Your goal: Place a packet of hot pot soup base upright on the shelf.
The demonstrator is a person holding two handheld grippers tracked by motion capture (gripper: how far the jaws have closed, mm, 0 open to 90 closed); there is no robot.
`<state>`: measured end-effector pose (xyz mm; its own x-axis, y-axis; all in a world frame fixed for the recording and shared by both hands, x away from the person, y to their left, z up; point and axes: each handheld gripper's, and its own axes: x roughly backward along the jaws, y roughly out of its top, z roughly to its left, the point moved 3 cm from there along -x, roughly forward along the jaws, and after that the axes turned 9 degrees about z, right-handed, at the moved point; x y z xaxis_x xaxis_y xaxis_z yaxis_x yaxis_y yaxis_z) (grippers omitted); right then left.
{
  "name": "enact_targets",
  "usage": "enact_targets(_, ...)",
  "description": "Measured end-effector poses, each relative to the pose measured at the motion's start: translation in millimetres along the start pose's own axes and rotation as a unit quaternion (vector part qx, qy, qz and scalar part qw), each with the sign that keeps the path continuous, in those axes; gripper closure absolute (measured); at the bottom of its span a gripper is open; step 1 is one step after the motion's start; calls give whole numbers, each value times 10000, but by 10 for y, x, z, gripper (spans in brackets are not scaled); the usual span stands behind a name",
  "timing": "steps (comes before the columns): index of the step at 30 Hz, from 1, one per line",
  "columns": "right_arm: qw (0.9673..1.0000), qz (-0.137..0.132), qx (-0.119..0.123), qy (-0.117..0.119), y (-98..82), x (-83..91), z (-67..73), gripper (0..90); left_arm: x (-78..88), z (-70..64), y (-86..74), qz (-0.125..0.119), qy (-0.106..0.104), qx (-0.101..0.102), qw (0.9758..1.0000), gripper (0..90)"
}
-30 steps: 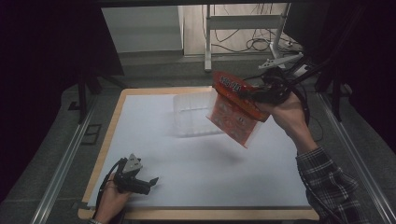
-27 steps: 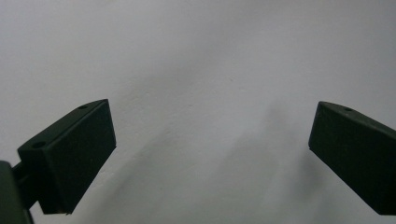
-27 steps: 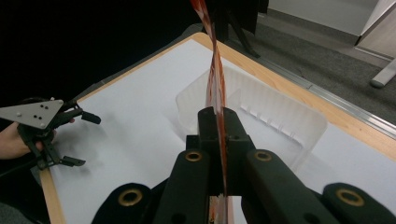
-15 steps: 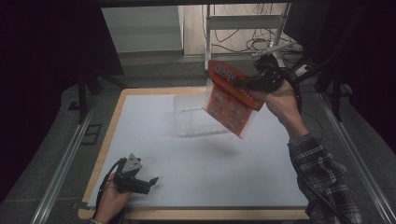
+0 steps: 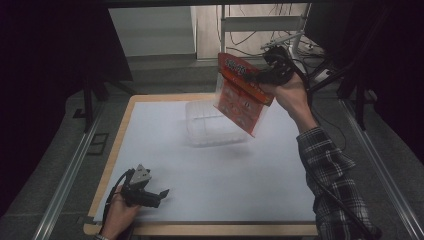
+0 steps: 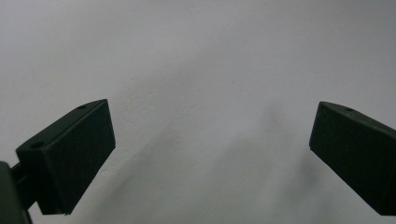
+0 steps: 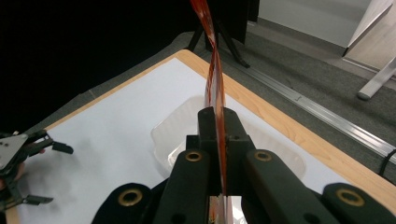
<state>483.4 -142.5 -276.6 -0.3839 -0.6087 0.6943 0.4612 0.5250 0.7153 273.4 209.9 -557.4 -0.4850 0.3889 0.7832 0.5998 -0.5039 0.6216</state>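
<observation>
Nearest the person, the left gripper (image 5: 150, 196) rests low on the white table sheet (image 5: 210, 175), its jaws spread wide with nothing between them; the left gripper view looks past both black pads (image 6: 74, 154) at bare sheet. It has not shifted over the last second.

Farther out, beyond those open fingertips and well apart from them, a clear plastic tray (image 5: 212, 125) sits on the sheet. Above its far right corner hangs the orange-red snack packet (image 5: 242, 97), pinched at its top edge by the right gripper (image 5: 260, 76), whose jaws are clamped tight on the thin film; the right gripper view shows the packet (image 7: 215, 93) edge-on, rising straight from between the pads, with the tray (image 7: 187, 126) just below and ahead.

Since a second ago the right hand has carried the packet up and toward the far side, so it now overlaps the tray instead of hanging beside it. That suggests the packet is being brought over the tray for lowering in; it isn't inside yet.
</observation>
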Motion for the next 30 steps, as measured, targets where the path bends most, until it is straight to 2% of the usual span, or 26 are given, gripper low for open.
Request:
enact_targets(16, 10000, 21, -5, -2, 169, -373, -150, 889, -4, -4, -1, 17, 13, -15, 10000, 0)
enact_targets(23, 10000, 71, -43, 3, 164, -526, -211, 890, -9, -5, 0, 29, 16, -14, 10000, 0)
enact_targets(30, 9997, 133, -121, 166, 132, -690, -255, 889, -8, -7, -1, 32, 16, -24, 10000, 0)
